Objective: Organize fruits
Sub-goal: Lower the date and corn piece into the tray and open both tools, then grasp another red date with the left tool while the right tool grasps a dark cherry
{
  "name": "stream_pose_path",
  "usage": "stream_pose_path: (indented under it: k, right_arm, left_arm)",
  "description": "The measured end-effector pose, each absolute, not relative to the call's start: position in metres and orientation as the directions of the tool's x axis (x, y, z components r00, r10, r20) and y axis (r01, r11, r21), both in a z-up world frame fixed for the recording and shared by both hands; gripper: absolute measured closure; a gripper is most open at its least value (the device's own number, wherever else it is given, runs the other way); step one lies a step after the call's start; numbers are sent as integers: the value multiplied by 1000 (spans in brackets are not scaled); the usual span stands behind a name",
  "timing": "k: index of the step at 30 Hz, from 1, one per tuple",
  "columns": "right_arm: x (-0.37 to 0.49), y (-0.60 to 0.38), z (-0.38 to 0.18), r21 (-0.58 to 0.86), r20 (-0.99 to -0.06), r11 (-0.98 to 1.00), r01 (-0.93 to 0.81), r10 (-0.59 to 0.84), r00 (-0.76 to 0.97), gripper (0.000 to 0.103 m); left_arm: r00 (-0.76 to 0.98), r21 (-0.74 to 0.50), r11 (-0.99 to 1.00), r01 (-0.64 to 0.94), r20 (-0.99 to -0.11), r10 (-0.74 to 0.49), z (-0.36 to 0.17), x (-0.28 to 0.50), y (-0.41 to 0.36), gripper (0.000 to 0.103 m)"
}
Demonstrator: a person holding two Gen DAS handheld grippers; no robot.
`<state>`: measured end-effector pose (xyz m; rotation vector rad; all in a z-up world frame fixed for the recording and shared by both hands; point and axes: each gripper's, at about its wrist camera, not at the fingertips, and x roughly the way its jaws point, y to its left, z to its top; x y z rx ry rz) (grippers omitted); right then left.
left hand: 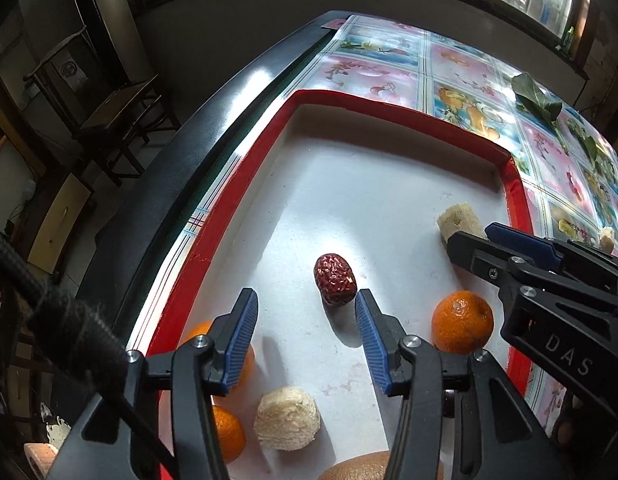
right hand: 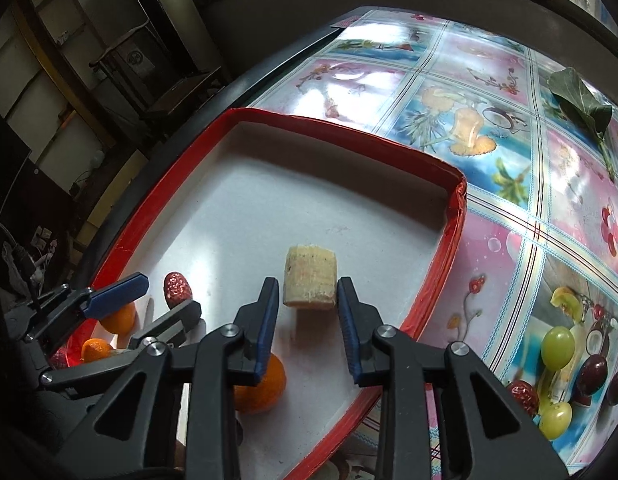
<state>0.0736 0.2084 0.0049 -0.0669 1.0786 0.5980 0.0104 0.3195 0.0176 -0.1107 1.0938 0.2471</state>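
Left wrist view: the left tool [left hand: 305, 304] stands open above the red-rimmed tray [left hand: 405, 109], and nothing is between its blue pads. The red date [left hand: 335, 279] lies loose on the tray's white floor, just beyond the pad tips. An orange [left hand: 462, 327] sits toward the tray's right rim, a pale round piece [left hand: 287, 423] nearer the camera, and two more oranges are partly hidden under the left finger, by the left rim. The right tool [left hand: 469, 240] reaches in over the right rim beside a banana chunk [left hand: 460, 220].

Right wrist view: the right tool [right hand: 309, 292] straddles the banana chunk [right hand: 310, 282] with its jaws apart. A gap shows on the left; on the right I cannot tell whether the pad touches. So the chunk stands on the tray floor, not gripped.

Risks, as I judge them: the chunk looks soft, so a hard squeeze could mash it, and a light one could let it slip. The date and oranges could roll if a finger nudges them. Both tools share the tray and could collide. More fruit [right hand: 556, 348] waits on the patterned surface [right hand: 509, 240] beyond the tray's right rim.
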Motion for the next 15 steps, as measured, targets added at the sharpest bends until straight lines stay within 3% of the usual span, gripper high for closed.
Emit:
stream_pose_path:
  k: [15]
  right_arm:
    - [13,122,37,329,-773,860,-390,482,412,60]
  left_arm:
    - [496,-34,963,-268,-861,107,48,-22,291,46]
